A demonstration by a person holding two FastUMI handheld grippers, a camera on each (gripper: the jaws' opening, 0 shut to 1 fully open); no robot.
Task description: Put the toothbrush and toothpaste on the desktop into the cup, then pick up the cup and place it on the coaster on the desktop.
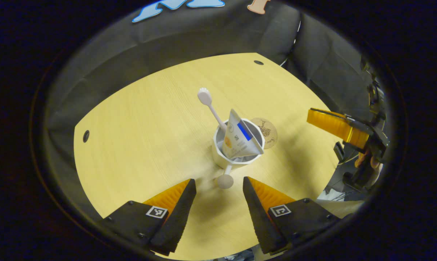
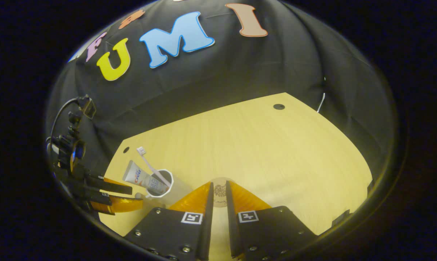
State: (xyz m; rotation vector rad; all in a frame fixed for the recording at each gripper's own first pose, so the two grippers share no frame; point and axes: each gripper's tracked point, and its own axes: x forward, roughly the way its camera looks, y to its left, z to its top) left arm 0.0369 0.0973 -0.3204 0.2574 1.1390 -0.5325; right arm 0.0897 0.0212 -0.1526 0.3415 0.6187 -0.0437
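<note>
The cup [image 1: 236, 148] stands on the counter [image 1: 149, 145] straight ahead of the left gripper [image 1: 218, 188], whose fingers are spread with its stubby handle toward the gap. Toothbrush [image 1: 210, 105] and toothpaste [image 1: 240, 136] lean inside it (coaster [image 1: 267, 132] just beyond). The right gripper [image 2: 218, 194], fingers nearly together and empty, hovers over the coaster.

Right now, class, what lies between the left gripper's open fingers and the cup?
In the left gripper view, the cup's own handle knob juts toward the left gripper, sitting just ahead of its fingertips. Around it shows bare desktop.
</note>
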